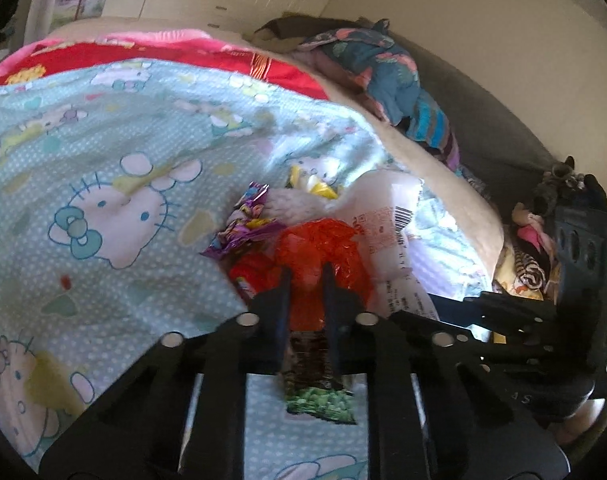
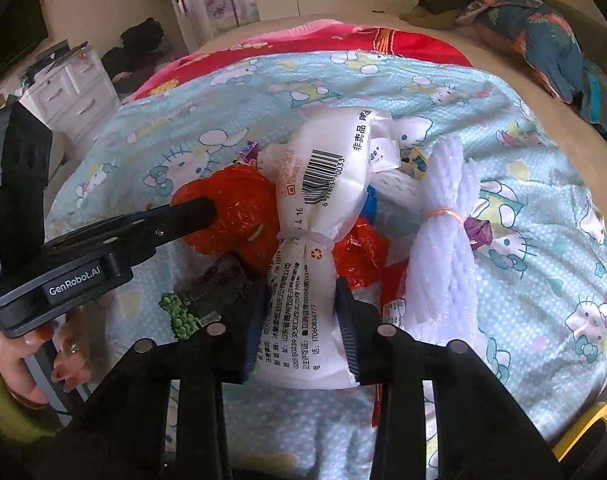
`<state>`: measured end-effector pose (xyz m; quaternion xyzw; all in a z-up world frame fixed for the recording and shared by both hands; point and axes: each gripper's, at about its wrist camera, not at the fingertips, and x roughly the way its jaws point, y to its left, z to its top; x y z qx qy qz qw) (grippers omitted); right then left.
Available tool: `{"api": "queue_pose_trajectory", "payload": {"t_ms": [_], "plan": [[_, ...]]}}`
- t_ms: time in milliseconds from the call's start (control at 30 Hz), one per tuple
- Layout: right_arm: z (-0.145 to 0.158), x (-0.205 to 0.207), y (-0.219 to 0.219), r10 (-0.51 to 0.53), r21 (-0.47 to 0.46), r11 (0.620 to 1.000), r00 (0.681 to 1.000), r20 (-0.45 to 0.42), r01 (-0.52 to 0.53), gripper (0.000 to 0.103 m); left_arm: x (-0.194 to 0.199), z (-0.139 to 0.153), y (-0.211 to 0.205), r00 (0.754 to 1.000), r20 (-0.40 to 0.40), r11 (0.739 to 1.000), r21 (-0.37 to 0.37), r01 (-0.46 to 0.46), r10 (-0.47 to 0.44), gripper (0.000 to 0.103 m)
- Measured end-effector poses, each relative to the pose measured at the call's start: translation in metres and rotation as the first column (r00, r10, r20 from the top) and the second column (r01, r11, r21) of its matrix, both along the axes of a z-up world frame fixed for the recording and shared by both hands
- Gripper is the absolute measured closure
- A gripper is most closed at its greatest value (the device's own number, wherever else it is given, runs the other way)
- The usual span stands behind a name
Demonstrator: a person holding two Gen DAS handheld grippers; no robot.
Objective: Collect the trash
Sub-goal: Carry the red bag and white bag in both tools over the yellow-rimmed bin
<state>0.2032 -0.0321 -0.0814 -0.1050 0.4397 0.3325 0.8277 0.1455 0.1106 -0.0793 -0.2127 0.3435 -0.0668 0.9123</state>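
Bedroom light falls on a bed spread with a pale blue cartoon-cat sheet (image 2: 523, 280), with white wardrobes far behind and a heap of clothes (image 1: 391, 76) along the far right edge. Near the middle of the sheet lies a small pile of trash, and both claws are already in it.

The left claw (image 1: 307, 276) is clenched on the crumpled red plastic bag (image 1: 323, 248); its two thin fingers stand almost together with the red film pinched between them, and in the right wrist view one dark finger presses into the bag's left side. A green-and-dark snack wrapper (image 1: 319, 384) lies flat just under that claw, not held.

The right claw (image 2: 303, 320) is grasping the white packet with the barcode (image 2: 319, 184), its pads squeezing the lower end from both sides, while the packet's far end rests on the pile against the red bag.

Nothing looks collected yet, as far as I can judge: no bin or sack shows in either view, and both held pieces sit on the bed. Loose on the sheet are a bundle of white foam netting tied with a rubber band (image 2: 443, 248) to the right, a purple wrapper (image 1: 243, 216) on the far left of the pile, a small purple scrap (image 2: 477, 232) beside the netting, and a yellow wrapper (image 1: 315, 184) further back. Most of the work is therefore left.
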Motion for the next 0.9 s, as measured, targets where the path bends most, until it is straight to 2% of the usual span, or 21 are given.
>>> {"api": "queue_pose_trajectory", "payload": {"t_ms": [233, 467, 700, 900], "plan": [[0.024, -0.018, -0.02, -0.034, 0.126, 0.992, 0.997, 0.066, 0.025, 0.073, -0.02, 0.033, -0.007, 0.995, 0.095, 1.0, 0.008, 0.003, -0.003, 0.098], [0.05, -0.043, -0.06, -0.132, 0.306, 0.947, 0.987, 0.092, 0.098, 0.073, -0.039, 0.071, -0.016, 0.981, 0.193, 1.0, 0.025, 0.008, -0.013, 0.098], [0.075, -0.056, -0.104, -0.226, 0.371, 0.914, 0.967, 0.121, 0.167, 0.073, -0.054, 0.093, -0.029, 0.967, 0.251, 0.999, 0.026, 0.032, -0.038, 0.098], [0.088, -0.066, -0.133, -0.289, 0.381, 0.9, 0.945, 0.155, 0.212, 0.073, -0.06, 0.102, -0.047, 0.959, 0.272, 0.996, 0.055, 0.072, -0.084, 0.098]]}}
